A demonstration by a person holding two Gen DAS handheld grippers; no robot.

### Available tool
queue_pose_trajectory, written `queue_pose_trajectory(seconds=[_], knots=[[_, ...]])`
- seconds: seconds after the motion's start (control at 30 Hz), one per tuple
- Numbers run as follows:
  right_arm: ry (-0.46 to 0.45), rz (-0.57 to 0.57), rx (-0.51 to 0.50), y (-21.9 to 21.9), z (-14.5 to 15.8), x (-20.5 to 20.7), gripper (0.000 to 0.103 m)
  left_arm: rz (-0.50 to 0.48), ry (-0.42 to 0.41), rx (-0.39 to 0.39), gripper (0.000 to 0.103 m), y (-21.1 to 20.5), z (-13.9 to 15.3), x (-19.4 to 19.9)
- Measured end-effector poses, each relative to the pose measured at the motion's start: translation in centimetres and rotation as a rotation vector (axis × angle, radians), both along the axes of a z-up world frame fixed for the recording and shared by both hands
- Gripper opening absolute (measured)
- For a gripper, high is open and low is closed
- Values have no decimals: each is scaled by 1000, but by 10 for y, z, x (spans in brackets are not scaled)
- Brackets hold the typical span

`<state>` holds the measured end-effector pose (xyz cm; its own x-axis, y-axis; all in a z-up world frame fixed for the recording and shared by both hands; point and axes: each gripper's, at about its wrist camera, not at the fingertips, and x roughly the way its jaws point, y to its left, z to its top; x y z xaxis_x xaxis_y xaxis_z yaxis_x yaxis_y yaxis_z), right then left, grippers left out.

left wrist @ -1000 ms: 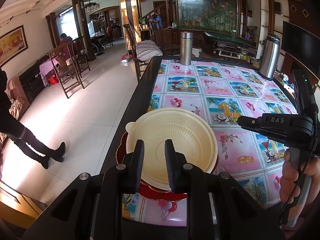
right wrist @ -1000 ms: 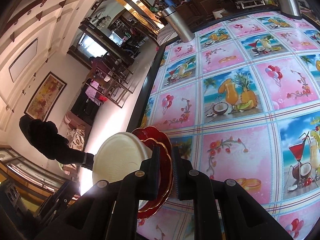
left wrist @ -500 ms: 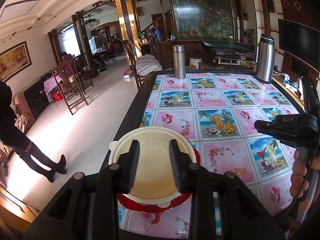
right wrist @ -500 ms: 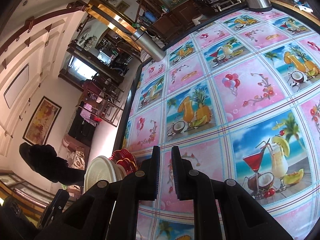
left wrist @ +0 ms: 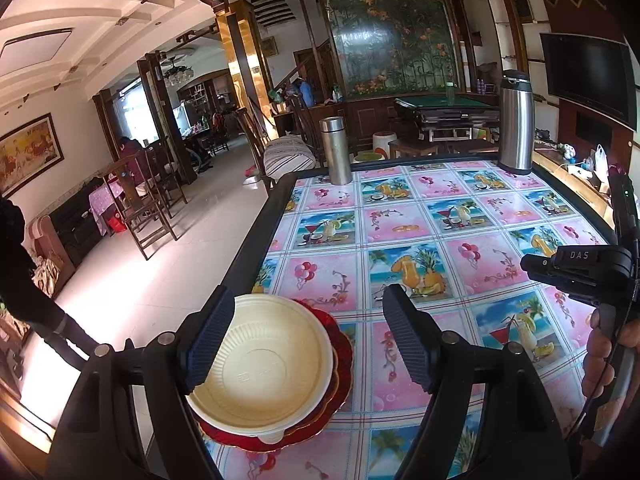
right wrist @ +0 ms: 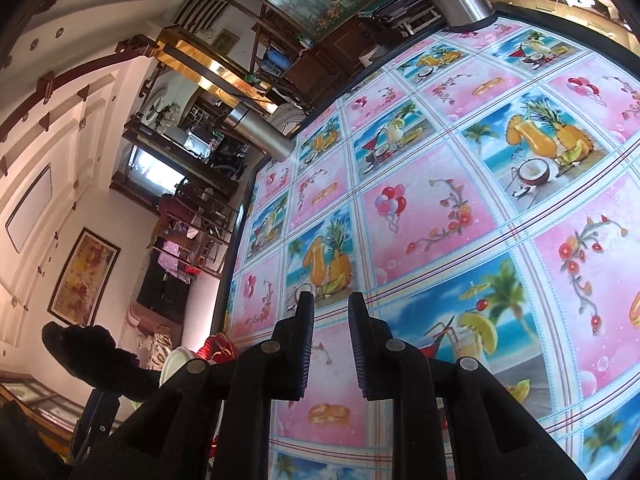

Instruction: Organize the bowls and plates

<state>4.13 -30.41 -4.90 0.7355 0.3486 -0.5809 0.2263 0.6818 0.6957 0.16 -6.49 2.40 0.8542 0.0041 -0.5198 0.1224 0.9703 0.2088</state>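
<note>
A cream plastic bowl (left wrist: 264, 364) sits in a stack of red scalloped plates (left wrist: 340, 360) at the table's near left corner. My left gripper (left wrist: 308, 320) hangs just above and behind it. Its jaws are opening wide, and the bowl lies by the left finger (left wrist: 208, 332) with no pad pressing on it. My right gripper (right wrist: 330, 312) hovers over the patterned tablecloth (right wrist: 432, 216). Its jaws are opening from a narrow gap with nothing between them. It also shows at the right of the left wrist view as the right gripper (left wrist: 528, 266), held by a hand (left wrist: 604, 356). The stack (right wrist: 216, 350) is at its lower left.
Two steel flasks stand at the table's far edge: a slim flask (left wrist: 338, 150) and a taller flask (left wrist: 516, 120). The table's dark left rim (left wrist: 256, 236) drops to a tiled floor. A person in black (left wrist: 24, 280) stands at the left, and wooden chairs (left wrist: 140, 208) are beyond.
My left gripper let go of the bowl's rim, opened wide and drew back. My right gripper released the red plates and swung right over the cloth, its jaws parting slightly.
</note>
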Motion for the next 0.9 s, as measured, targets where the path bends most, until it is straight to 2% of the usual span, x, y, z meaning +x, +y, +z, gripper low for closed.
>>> queue_pose_trajectory(seconds=[0.1,0.3,0.47,0.63,0.77,0.9], knots=[[-9,-39,-37,-19,-3,-3,23,-14,4,5,78,-17,-2,6],[-30,-127,-129,-59,-2,-9,36,-50,11,2,81,-54,-7,20],[-63,-188,-192,-92,3,-6,56,-73,8,-4,82,-87,-12,39],[-101,-247,-227,-111,-4,-5,60,-94,4,-27,82,-115,-16,58],[-78,-221,-185,-114,-13,2,60,-111,0,-42,82,-133,-21,70],[-95,-220,-206,-110,-9,-1,62,-118,6,-50,82,-145,-28,79]])
